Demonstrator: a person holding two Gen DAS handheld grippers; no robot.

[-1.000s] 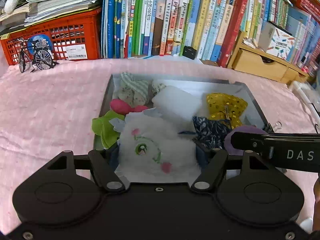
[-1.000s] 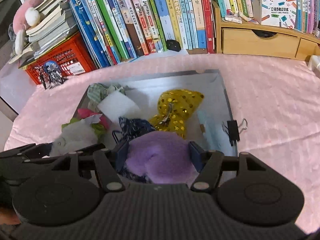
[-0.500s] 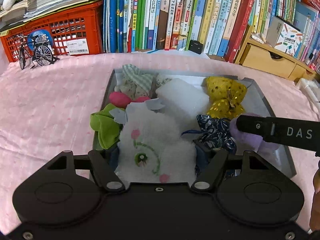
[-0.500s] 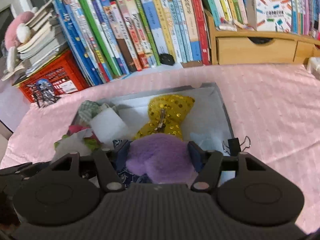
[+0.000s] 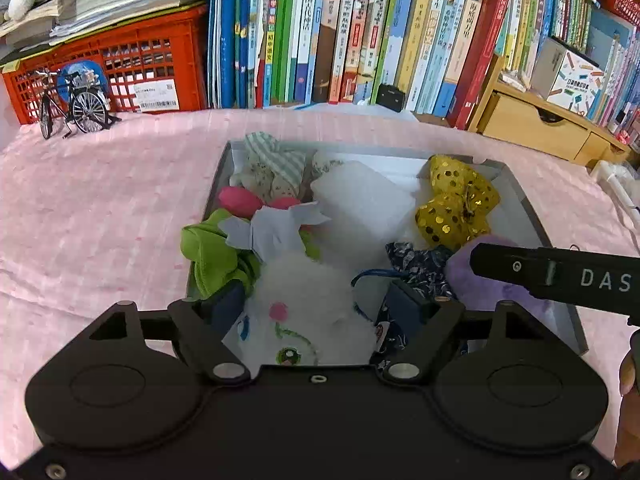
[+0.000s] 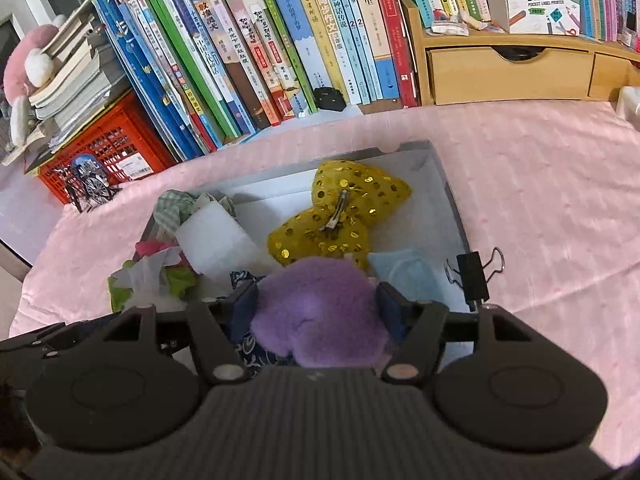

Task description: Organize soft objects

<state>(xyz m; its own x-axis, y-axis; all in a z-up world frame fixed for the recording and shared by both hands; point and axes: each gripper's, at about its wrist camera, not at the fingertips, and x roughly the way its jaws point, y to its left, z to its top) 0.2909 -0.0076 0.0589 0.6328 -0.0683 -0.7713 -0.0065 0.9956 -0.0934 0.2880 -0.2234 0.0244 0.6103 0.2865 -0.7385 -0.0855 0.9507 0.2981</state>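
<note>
A grey tray (image 5: 532, 216) on the pink cloth holds soft things: a yellow sequin bow (image 5: 456, 204), a white foam block (image 5: 360, 200), a green cloth (image 5: 212, 252), a pink piece (image 5: 240, 200), a striped cloth toy (image 5: 272, 164) and a dark blue patterned cloth (image 5: 420, 260). My left gripper (image 5: 316, 304) is shut on a white fluffy embroidered plush (image 5: 308, 296) over the tray's near left. My right gripper (image 6: 318, 300) is shut on a purple plush (image 6: 320, 312) over the tray's near right; the tray (image 6: 452, 200) and bow (image 6: 340, 216) lie beyond it.
A row of books (image 5: 360, 32) stands behind the tray. A red crate (image 5: 120, 64) and a toy bicycle (image 5: 72, 104) are at the back left, a wooden drawer unit (image 6: 508, 76) at the back right. A black binder clip (image 6: 474, 272) sits by the tray's right rim.
Both grippers have moved forward over the tray with their plushes still held. The white plush now sits lower between the left fingers.
</note>
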